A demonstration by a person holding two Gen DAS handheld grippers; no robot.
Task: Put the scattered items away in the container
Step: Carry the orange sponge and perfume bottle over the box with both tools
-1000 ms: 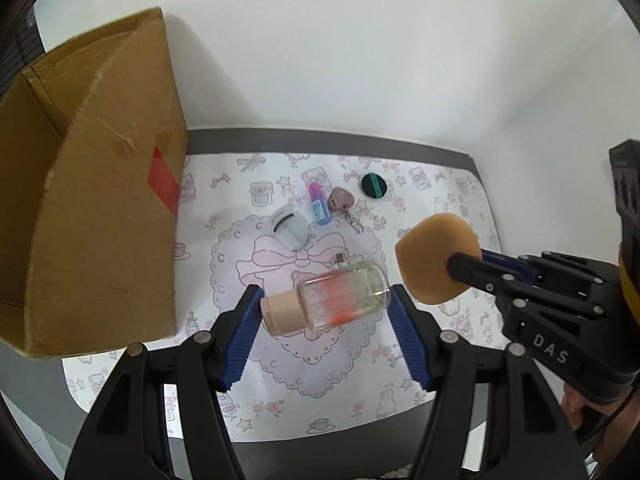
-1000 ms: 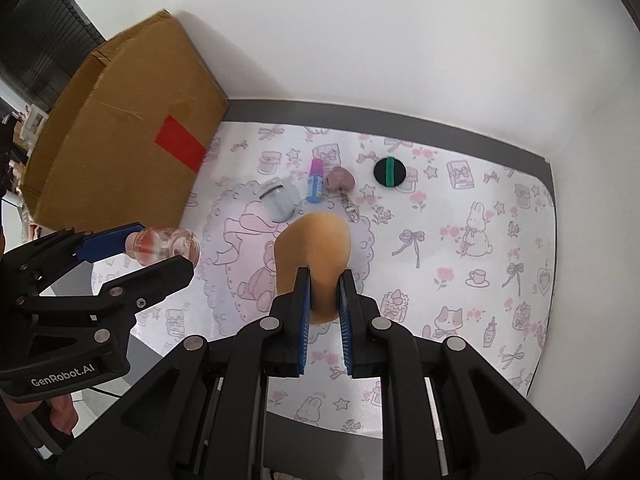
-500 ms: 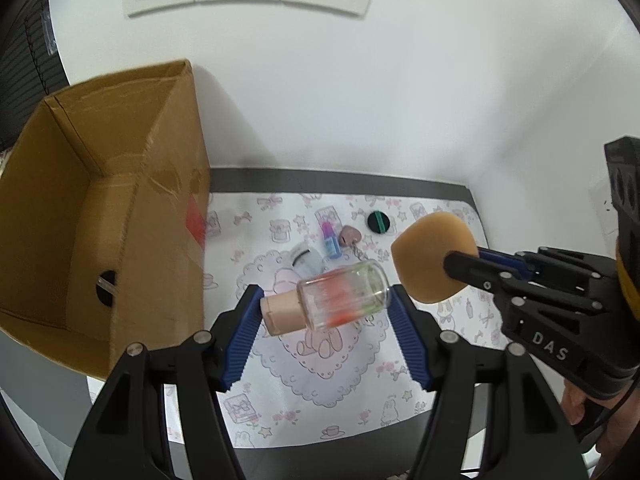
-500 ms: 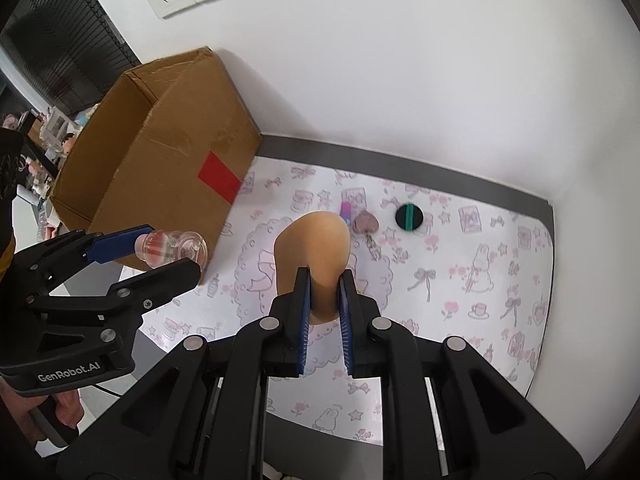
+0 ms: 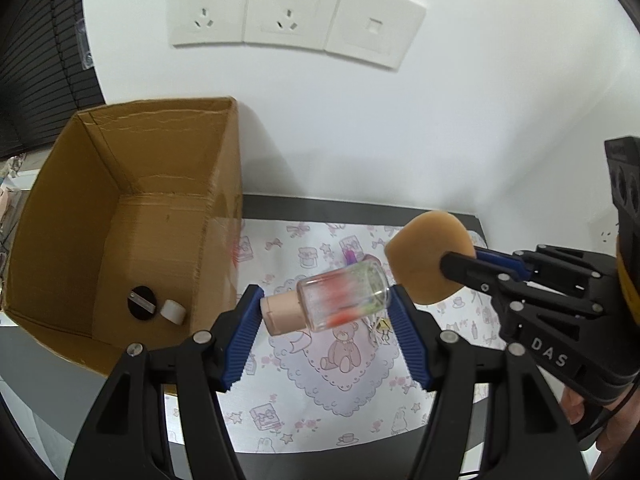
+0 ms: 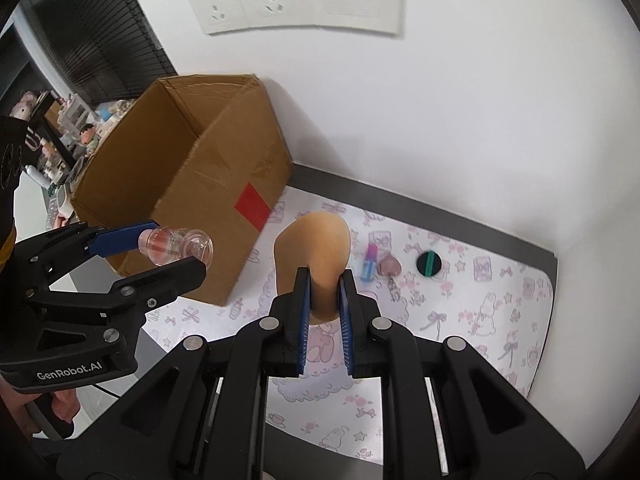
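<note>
My left gripper is shut on a clear glass bottle with a beige cap, held crosswise above the mat, just right of the open cardboard box. It also shows in the right wrist view. My right gripper is shut on an orange makeup sponge, held in the air right of the bottle. The box holds a black round lid and a small white roll. On the mat lie a purple-blue tube, a pink charm and a black-green disc.
The pink patterned mat covers a dark table against a white wall with sockets. A cluttered shelf stands behind the box on the left.
Both grippers have risen with their loads and the left has shifted toward the box; the box's inside and the wall sockets have come into view.
</note>
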